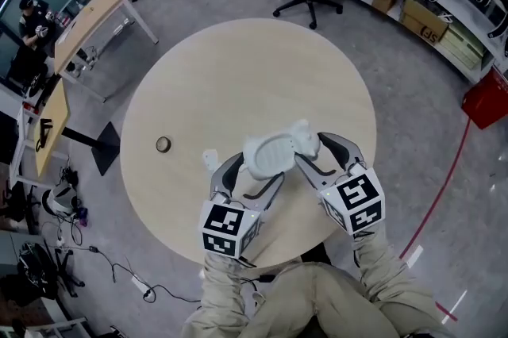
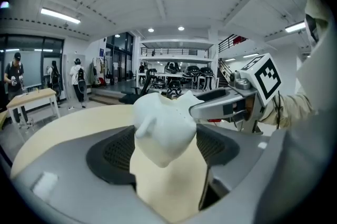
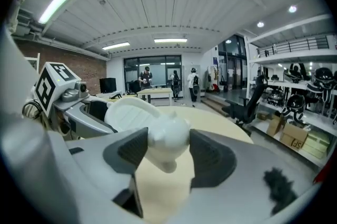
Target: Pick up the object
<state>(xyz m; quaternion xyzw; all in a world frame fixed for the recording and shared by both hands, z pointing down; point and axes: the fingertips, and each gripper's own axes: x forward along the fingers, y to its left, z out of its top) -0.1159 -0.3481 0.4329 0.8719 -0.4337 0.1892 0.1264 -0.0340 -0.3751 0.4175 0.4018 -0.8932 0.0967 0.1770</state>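
White moulded object (image 1: 274, 152): gripped from both sides, left tool (image 1: 254, 170) and right tool (image 1: 312, 148) each closed on a part of it. Position: over the round bench (image 1: 238, 67), near side. Small ring (image 1: 163, 144) lies apart on the bench.

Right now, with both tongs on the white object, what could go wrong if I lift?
1. The left tongs and the right tongs are both shut on the white object; uneven moves could twist it out of one grip.
2. The right tongs pinch only a small rounded knob, which may slip.
3. The small white piece on the table by the left tongs could get knocked.
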